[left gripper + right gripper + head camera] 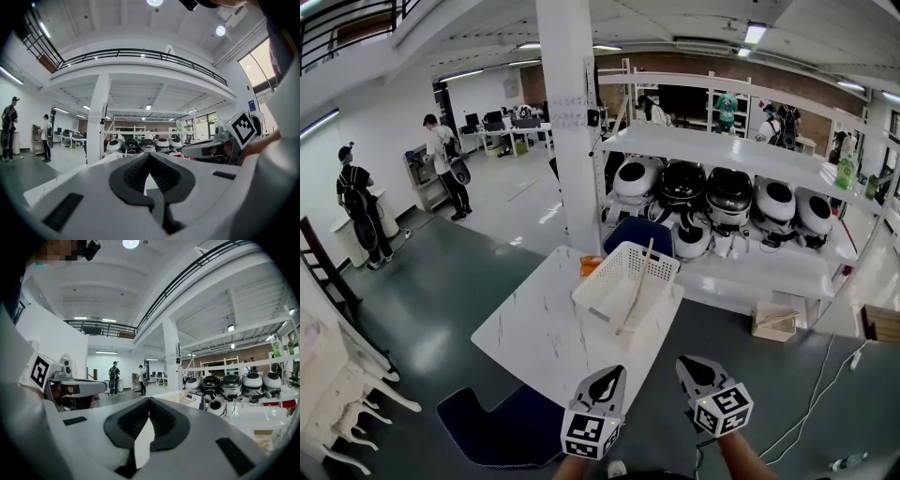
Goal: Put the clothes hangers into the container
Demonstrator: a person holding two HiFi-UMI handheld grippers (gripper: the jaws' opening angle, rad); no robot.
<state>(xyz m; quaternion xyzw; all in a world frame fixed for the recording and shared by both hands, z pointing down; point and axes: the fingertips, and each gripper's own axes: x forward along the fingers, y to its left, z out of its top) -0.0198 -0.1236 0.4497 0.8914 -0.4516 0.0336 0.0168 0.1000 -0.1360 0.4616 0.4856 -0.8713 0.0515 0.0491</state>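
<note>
Wooden hanger (635,286) already propped inside the white basket (592,281) on the tabletop (534,337), none visible outside it, left gripper (609,377) and right gripper (690,367) both empty, fingers pressed together, well back from it: seemingly finished, or nearly so.

Half seen
An orange thing (592,264) peeks from behind the basket (659,265); the right forearm (741,457) runs off the bottom edge.
</note>
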